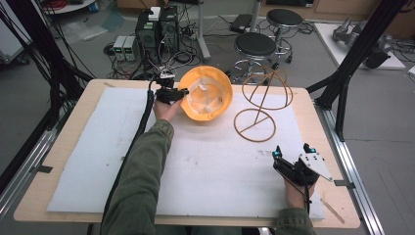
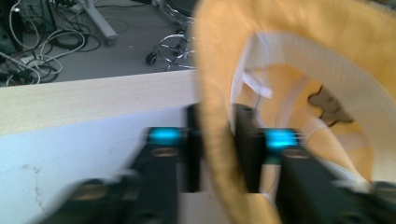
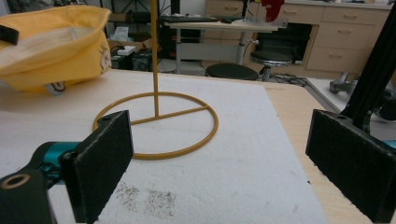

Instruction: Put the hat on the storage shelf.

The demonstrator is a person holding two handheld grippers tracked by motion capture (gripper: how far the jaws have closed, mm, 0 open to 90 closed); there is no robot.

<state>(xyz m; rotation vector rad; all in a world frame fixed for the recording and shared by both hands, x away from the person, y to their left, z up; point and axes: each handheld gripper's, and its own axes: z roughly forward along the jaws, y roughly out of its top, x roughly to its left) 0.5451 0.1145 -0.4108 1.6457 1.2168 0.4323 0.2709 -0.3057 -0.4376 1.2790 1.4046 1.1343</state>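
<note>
A green sleeve (image 1: 139, 181) fills the near edge of the high view, running up from the bottom to the person's left hand (image 1: 166, 110). That hand holds the left gripper (image 1: 180, 93) at the far side of the table (image 1: 313, 105), and its jaws are clamped on the brim of a yellow hat (image 1: 208, 93). In the left gripper view the two black jaws stand close together with the hat's brim (image 2: 215, 135) pinched between them; the hat is turned so its pale lining (image 2: 299, 70) faces the camera. The hat is lifted and tilted, its opening towards the person, above the far edge of the white foam mat (image 1: 205, 166).

Just right of the hat stands a gold wire hat stand (image 1: 262, 100): a round ring base lying flat on the mat, an upright rod, and a domed wire top. The hat and the stand are near each other but apart.

Farther right, near the table's front corner, the right hand (image 1: 296, 188) holds the right gripper (image 1: 292, 151) low over the mat. Its jaws are spread wide with nothing between them, and in the right gripper view the stand's ring base (image 3: 156, 125) lies ahead between them.

Beyond the table, black stools (image 1: 255, 46) and computer towers (image 1: 157, 29) sit on the floor.
</note>
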